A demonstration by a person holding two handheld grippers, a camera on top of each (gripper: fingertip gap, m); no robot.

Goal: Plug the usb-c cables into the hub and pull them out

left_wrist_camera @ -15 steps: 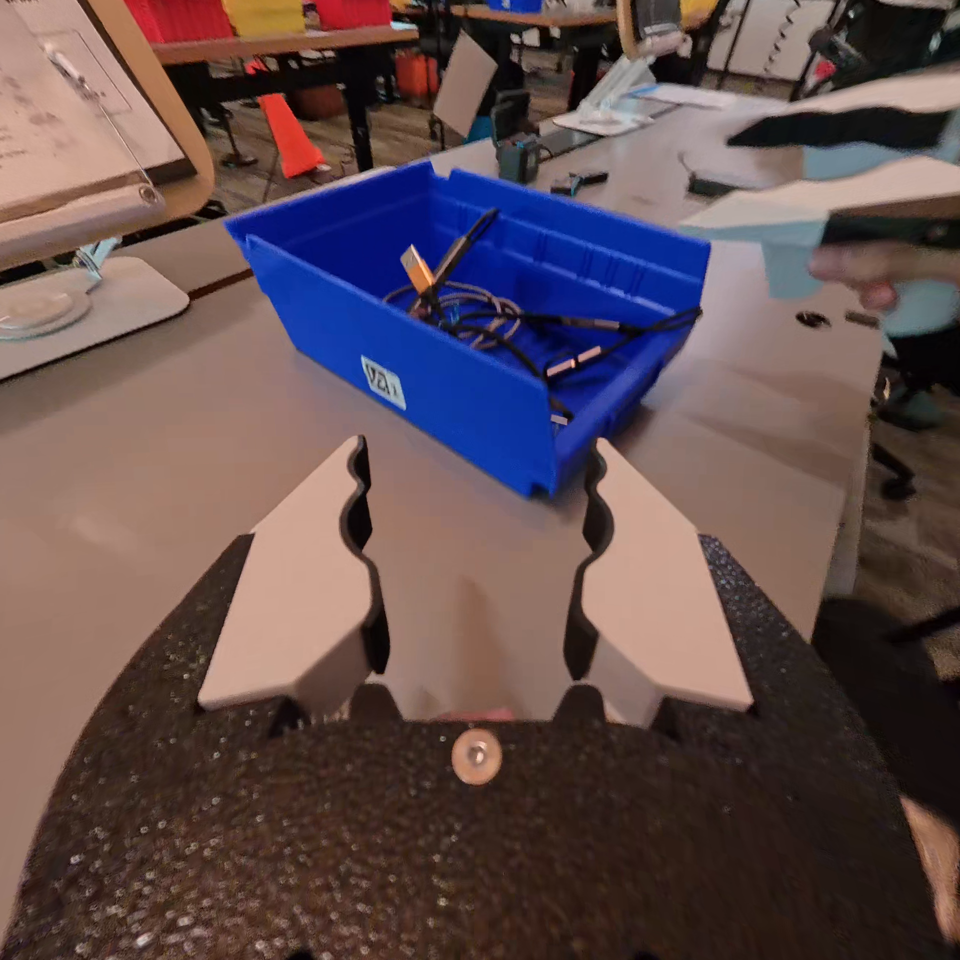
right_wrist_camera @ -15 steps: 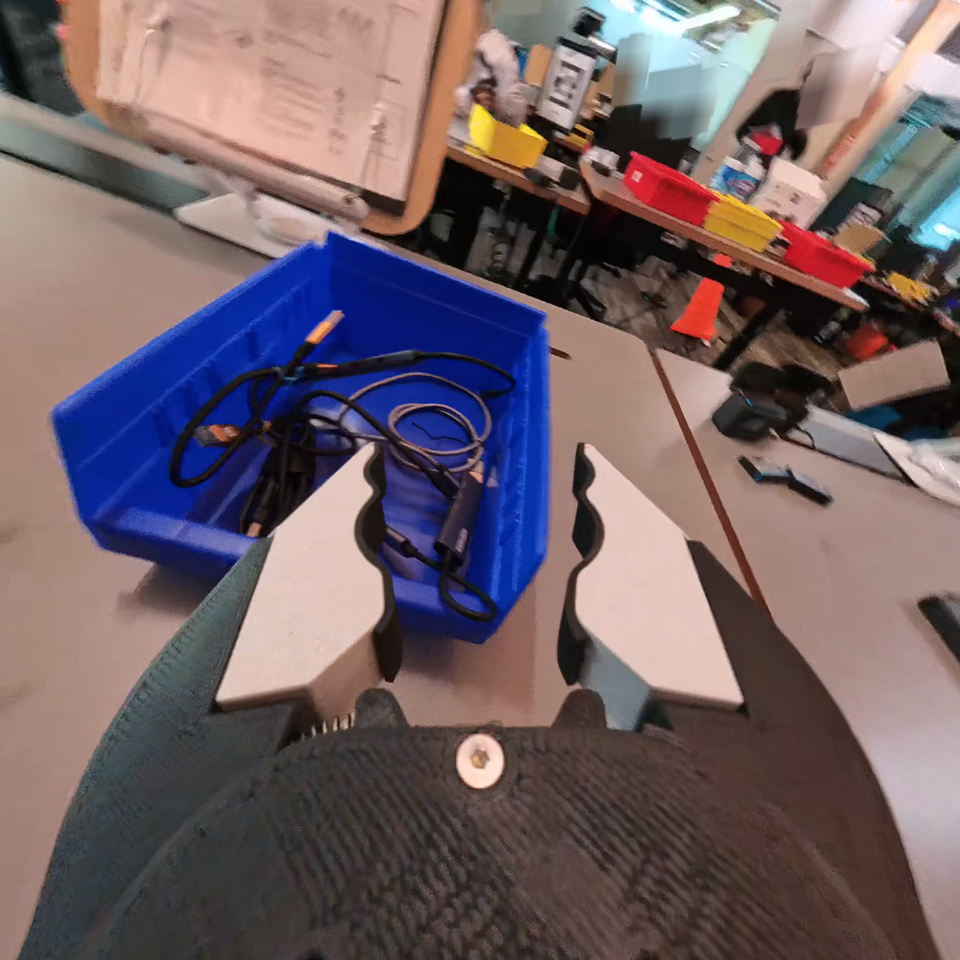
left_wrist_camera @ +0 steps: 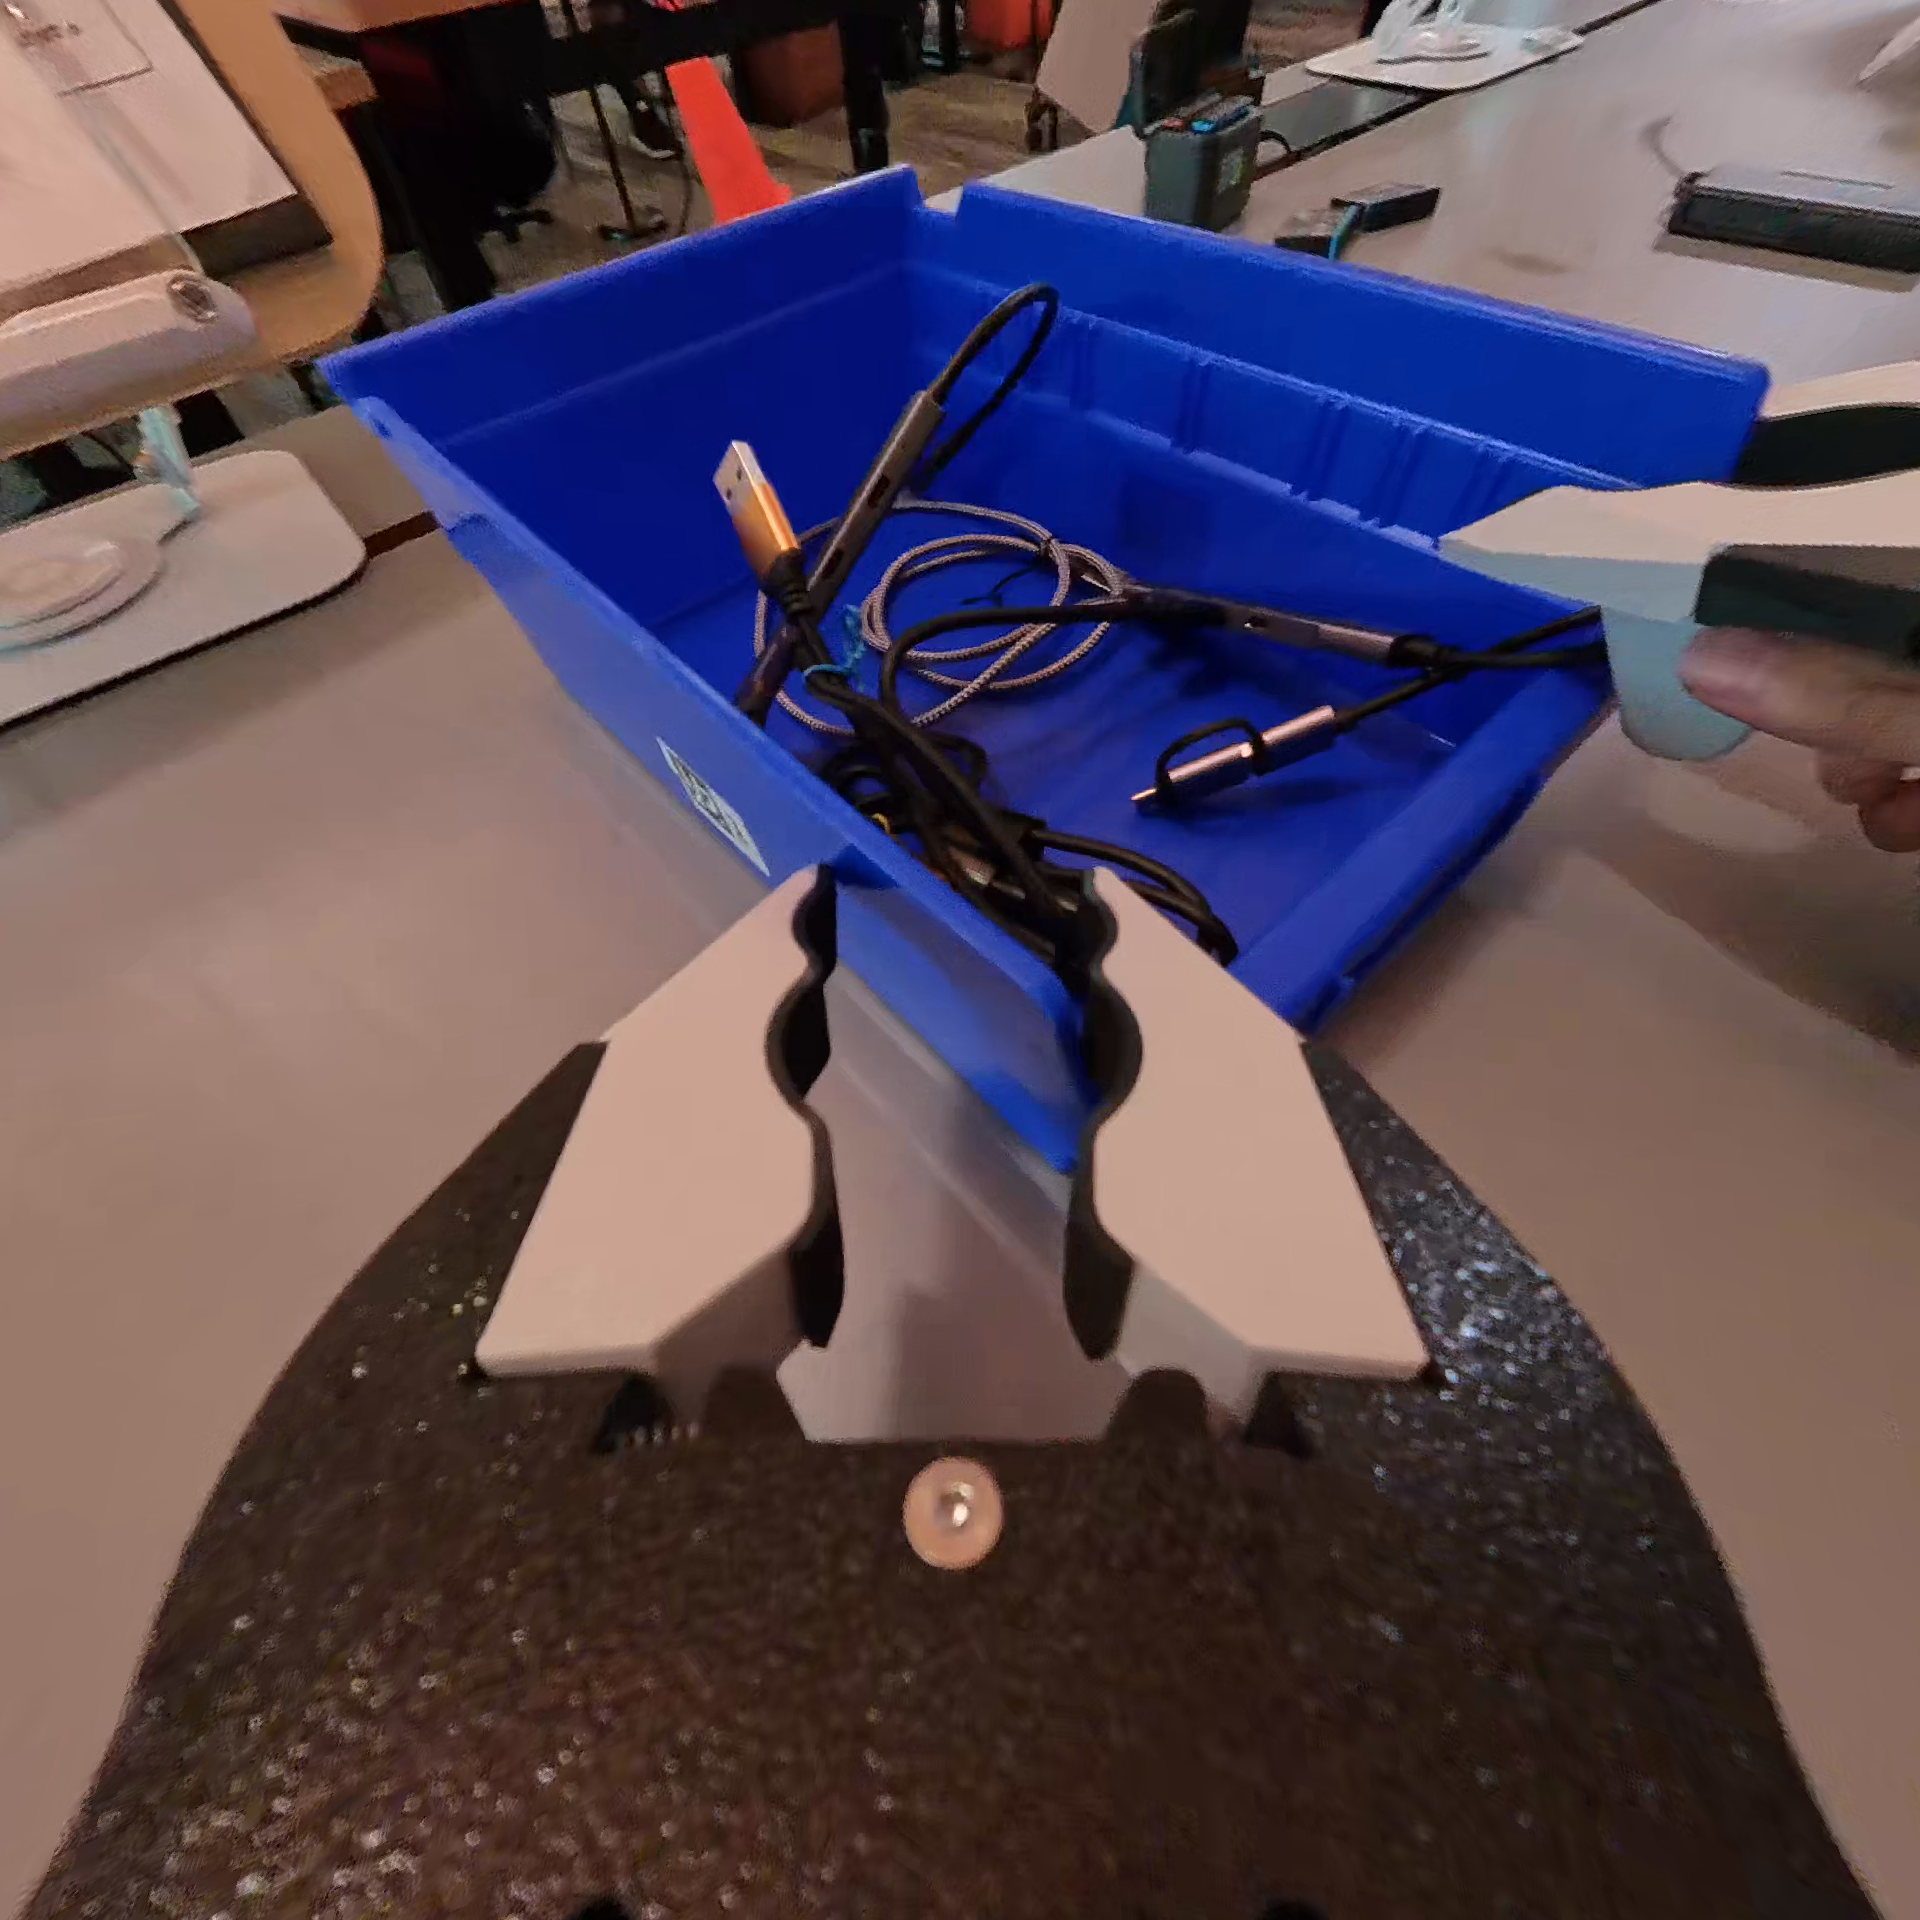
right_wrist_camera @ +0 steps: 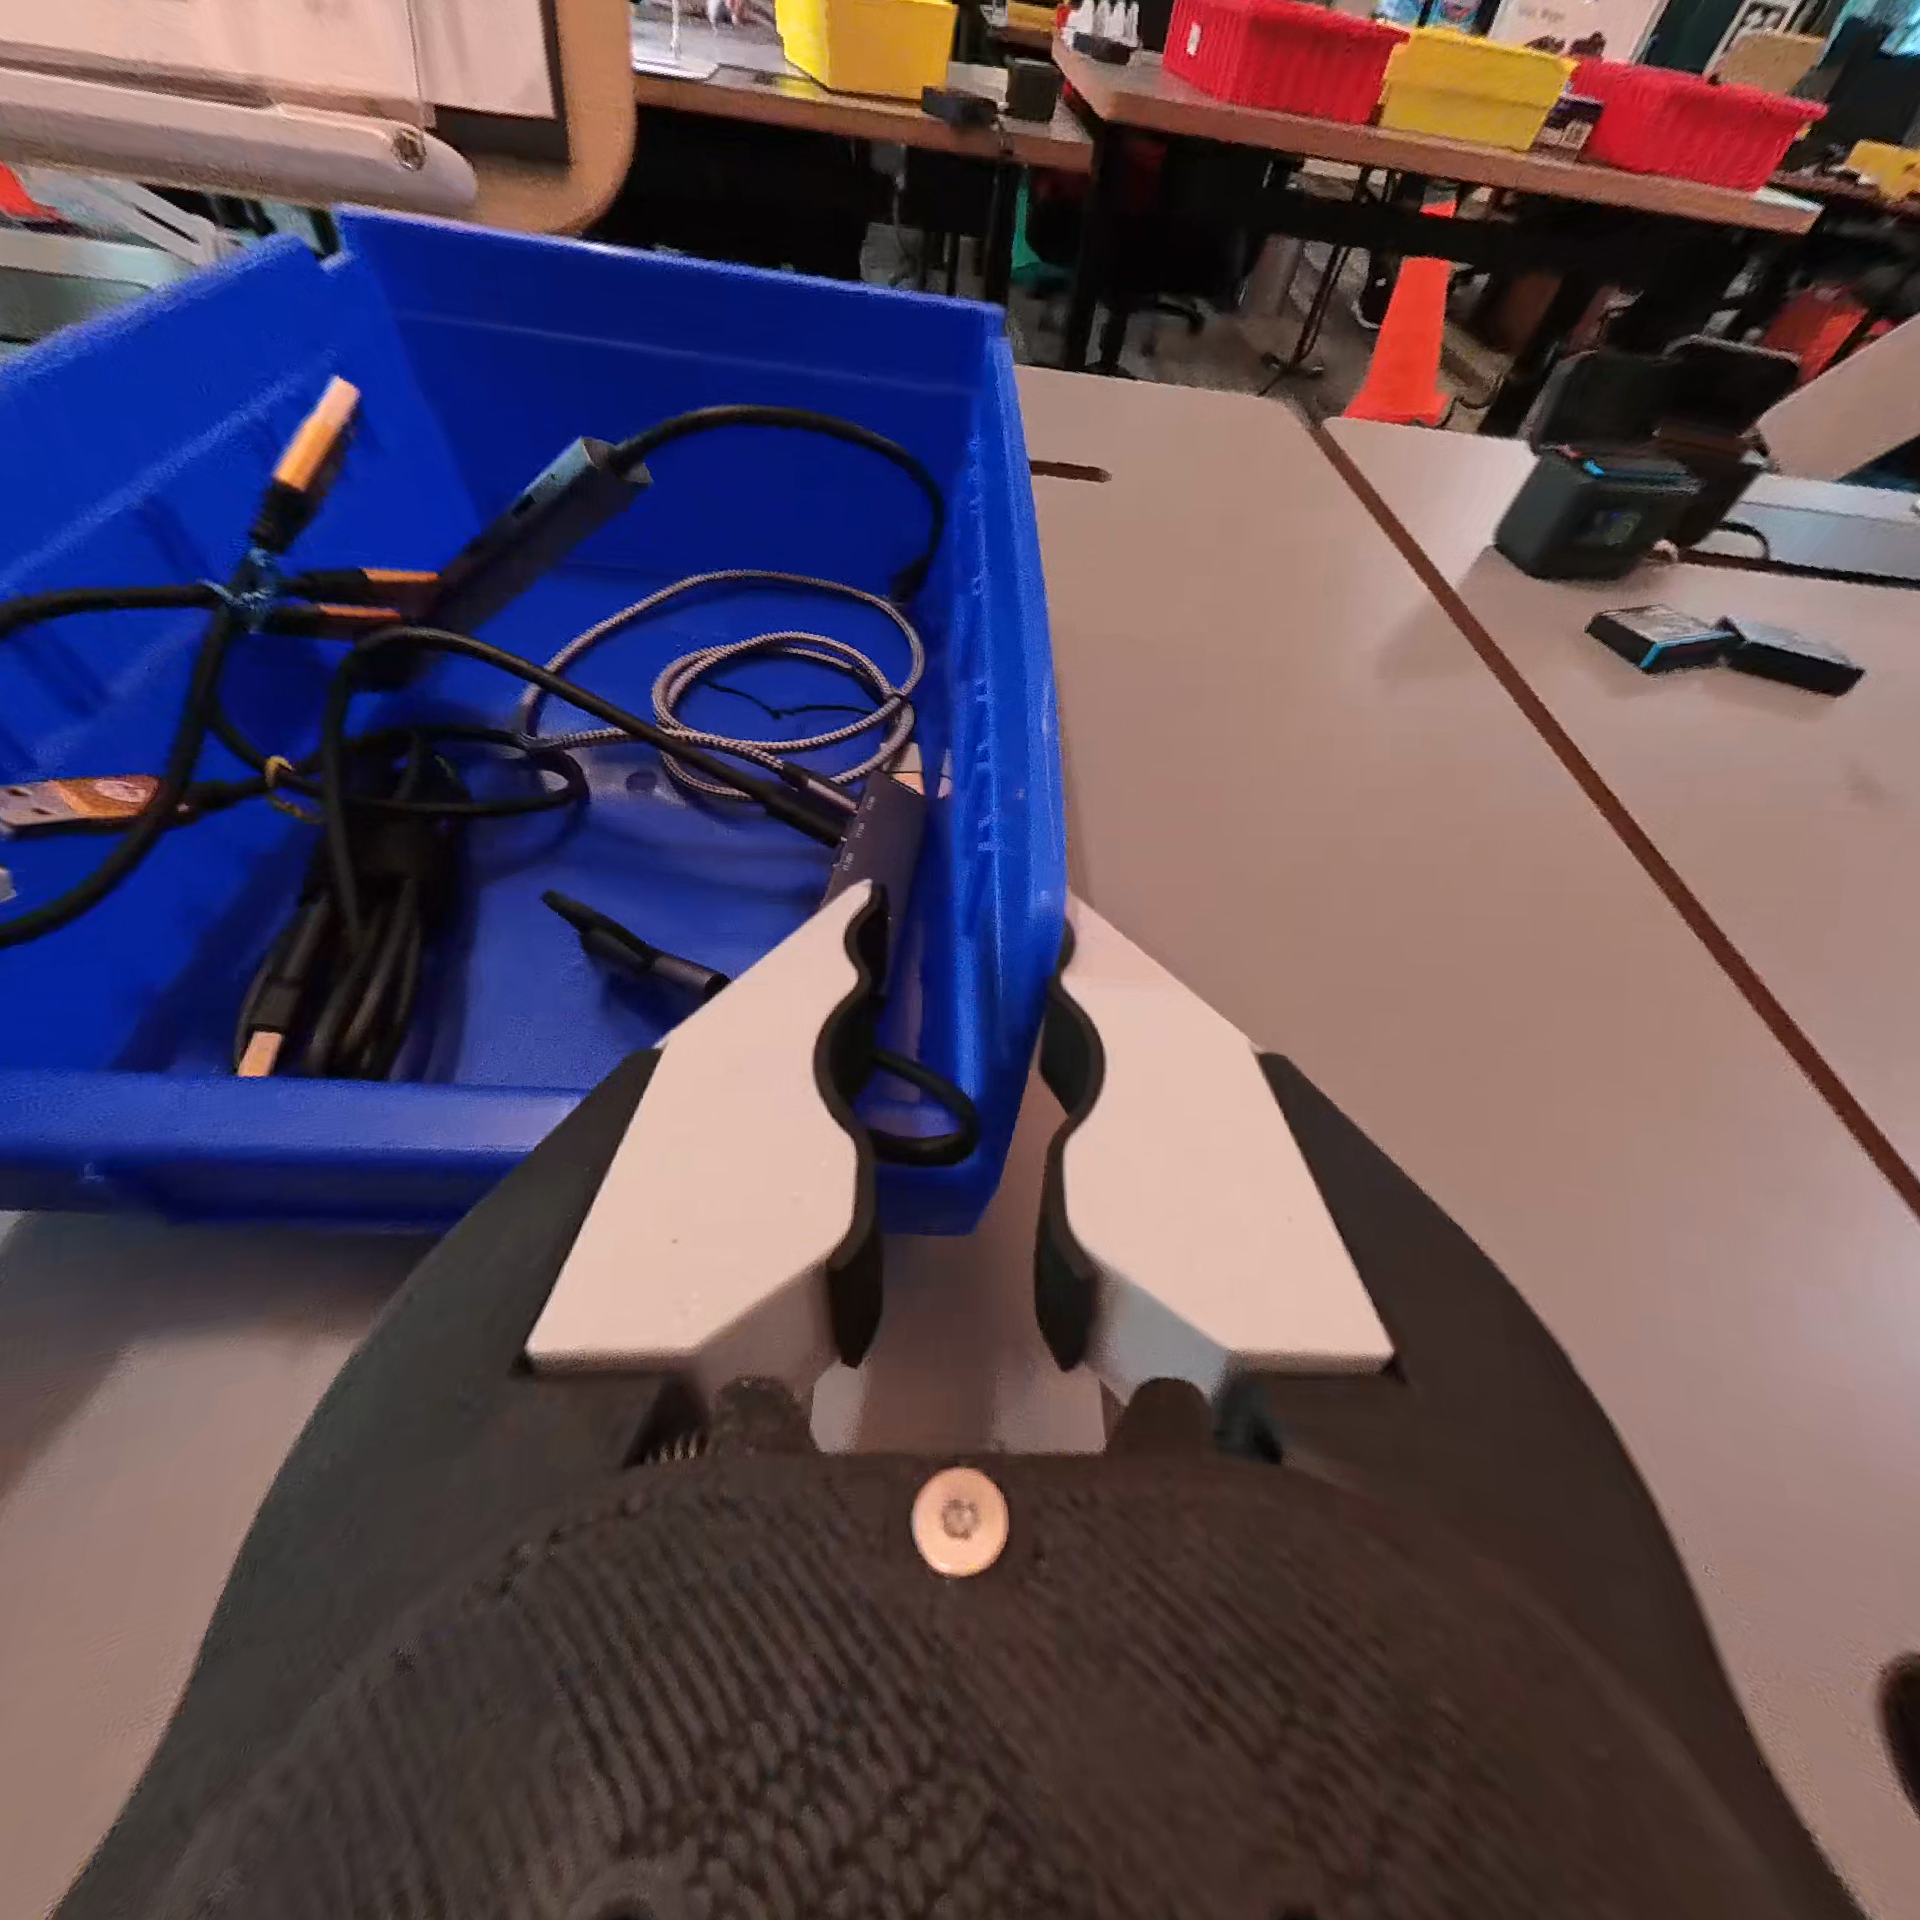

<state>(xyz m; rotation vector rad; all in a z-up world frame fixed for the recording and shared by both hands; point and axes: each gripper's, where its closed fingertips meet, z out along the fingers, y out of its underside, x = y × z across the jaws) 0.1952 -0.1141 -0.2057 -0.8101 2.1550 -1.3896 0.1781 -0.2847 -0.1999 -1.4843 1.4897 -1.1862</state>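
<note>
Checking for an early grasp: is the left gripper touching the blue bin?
Cannot tell. In the left wrist view the open left gripper overlaps the blue bin's near corner; no gap or contact shows.

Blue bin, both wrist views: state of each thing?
Blue bin: upright on table, open top.
Cables: tangled inside bin, none gripped.
Hub: in bin against side wall.
Left tongs: open, empty.
Right tongs: open, empty, over bin's side wall.

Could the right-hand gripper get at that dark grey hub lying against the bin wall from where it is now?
Probably yes. The right gripper is open and empty, straddling the blue bin wall, and the hub lies just past its inner finger. The bin is open-topped; only a thin black cable loops near it.
</note>
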